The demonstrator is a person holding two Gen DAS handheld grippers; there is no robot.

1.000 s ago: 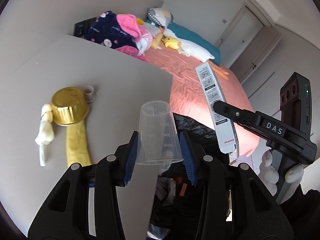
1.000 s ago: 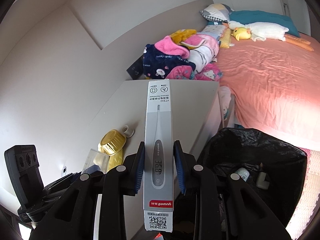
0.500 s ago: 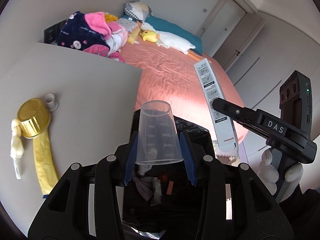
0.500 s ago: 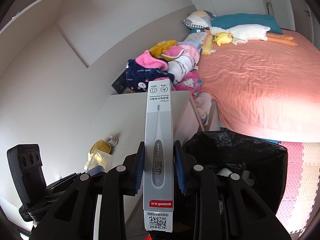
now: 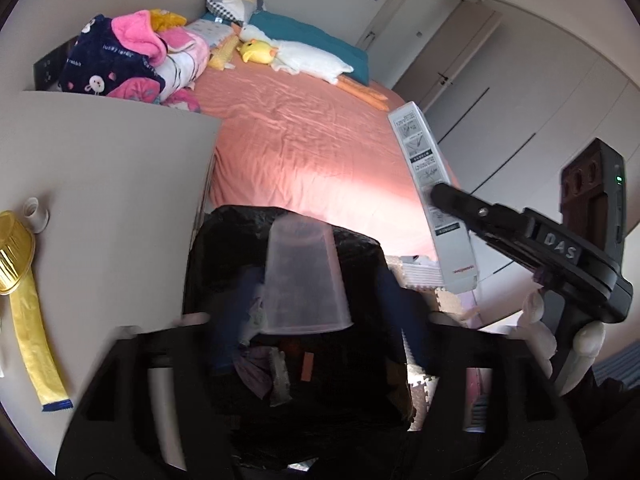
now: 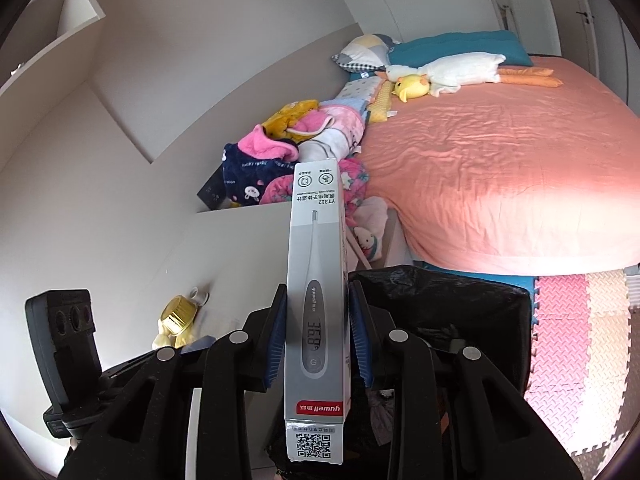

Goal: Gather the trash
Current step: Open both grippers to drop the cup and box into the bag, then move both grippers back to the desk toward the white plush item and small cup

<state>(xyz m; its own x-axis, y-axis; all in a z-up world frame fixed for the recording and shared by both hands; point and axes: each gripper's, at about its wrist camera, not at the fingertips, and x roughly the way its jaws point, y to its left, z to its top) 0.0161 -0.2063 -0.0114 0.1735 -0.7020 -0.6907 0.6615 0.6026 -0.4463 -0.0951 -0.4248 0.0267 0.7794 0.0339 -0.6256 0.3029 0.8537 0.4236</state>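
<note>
On the desk (image 5: 112, 208) at the left lie a gold foil cup (image 5: 14, 258), a small white cap (image 5: 34, 214) just beside it and a yellow strip (image 5: 34, 344). The left gripper (image 5: 308, 344) hangs over the black trash bag (image 5: 224, 264), its jaws opening and blurred, spread well wide of the clear cup (image 5: 304, 280), which sits upside down between them, touched by neither pad, above the bag's mouth. Behind lies the pink bed (image 5: 312, 144) with a heap of clothes (image 5: 132, 60) and plush toys. To the right, the right gripper (image 6: 316, 336) has the thermometer box (image 6: 316, 300) upright between its blue pads; its jaws are opening, though the pads look still against the box's sides, over the bag's (image 6: 448, 308) near rim.
</note>
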